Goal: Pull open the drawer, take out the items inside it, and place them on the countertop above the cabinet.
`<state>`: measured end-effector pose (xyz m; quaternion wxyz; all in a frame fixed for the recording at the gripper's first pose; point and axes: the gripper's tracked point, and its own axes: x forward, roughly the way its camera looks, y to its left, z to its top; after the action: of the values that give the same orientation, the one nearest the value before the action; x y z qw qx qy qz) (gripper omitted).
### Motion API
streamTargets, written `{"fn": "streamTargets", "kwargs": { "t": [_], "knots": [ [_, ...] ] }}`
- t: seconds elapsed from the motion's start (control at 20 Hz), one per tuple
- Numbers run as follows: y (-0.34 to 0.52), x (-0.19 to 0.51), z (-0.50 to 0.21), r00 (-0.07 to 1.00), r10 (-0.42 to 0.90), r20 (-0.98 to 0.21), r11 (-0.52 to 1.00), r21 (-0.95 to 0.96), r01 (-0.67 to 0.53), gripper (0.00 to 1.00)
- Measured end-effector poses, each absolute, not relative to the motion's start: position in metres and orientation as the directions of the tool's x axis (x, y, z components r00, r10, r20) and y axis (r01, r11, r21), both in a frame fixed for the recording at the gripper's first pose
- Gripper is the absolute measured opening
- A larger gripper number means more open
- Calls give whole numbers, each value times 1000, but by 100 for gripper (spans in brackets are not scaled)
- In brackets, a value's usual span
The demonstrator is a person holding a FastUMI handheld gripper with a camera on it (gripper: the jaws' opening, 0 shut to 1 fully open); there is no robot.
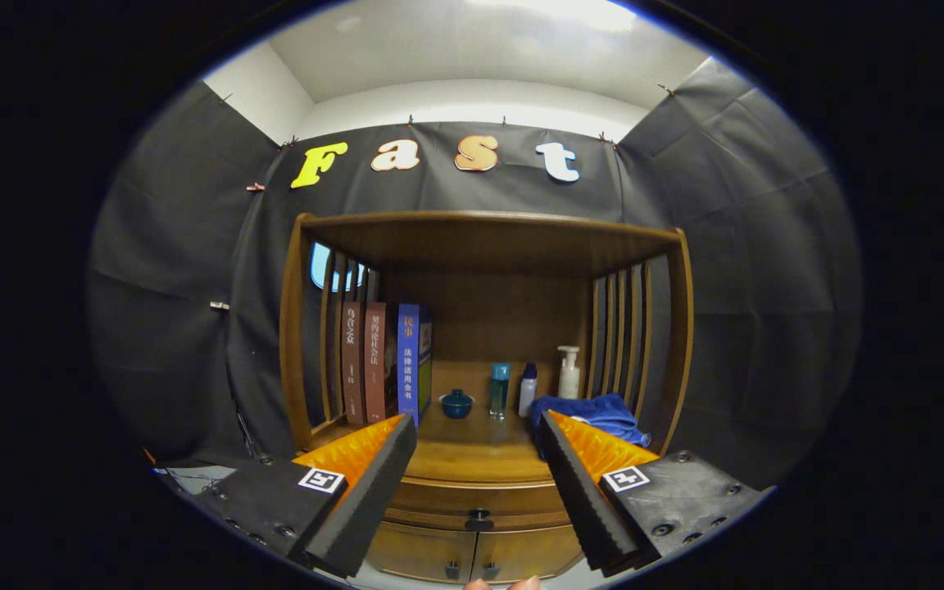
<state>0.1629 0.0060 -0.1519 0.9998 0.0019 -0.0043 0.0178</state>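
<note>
The closed wooden drawer with a dark round knob point(478, 519) is seen at 6 o'clock, low between the two foam-padded fingers point(365, 492) of the gripper point(476, 483), which is held released, its jaws spread wide with nothing between them. Directly above the drawer lies the wooden countertop point(472, 451) of the cabinet. On it, from 9 toward 3 o'clock, are stood three upright books point(378, 360), a small dark-blue lidded bowl point(456, 403), a teal-capped clear bottle point(500, 388), a small white bottle with a dark cap point(528, 387), and a white pump bottle point(569, 372); a crumpled blue cloth point(599, 414) is lain just beyond the right finger.
</note>
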Motion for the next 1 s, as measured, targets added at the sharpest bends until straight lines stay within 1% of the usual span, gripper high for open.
{"fn": "streamTargets", "kwargs": {
  "t": [0.15,0.4,0.6,0.75,0.85,0.9,0.95,1.0],
  "knots": [
    [5,185,-208,999,41,-35,999,6,-41,98],
    [1,206,-303,988,54,-145,999,10,-53,99],
    [-2,226,-364,976,49,-211,999,29,-44,99],
    [-3,233,-386,970,41,-241,999,42,-32,82],
    [4,237,-398,959,57,-276,997,64,-40,63],
    [3,237,-398,961,49,-273,998,60,-34,53],
    [1,235,-397,961,37,-274,999,43,-26,53],
    [1,237,-396,962,35,-270,999,46,-24,46]
  ]
}}
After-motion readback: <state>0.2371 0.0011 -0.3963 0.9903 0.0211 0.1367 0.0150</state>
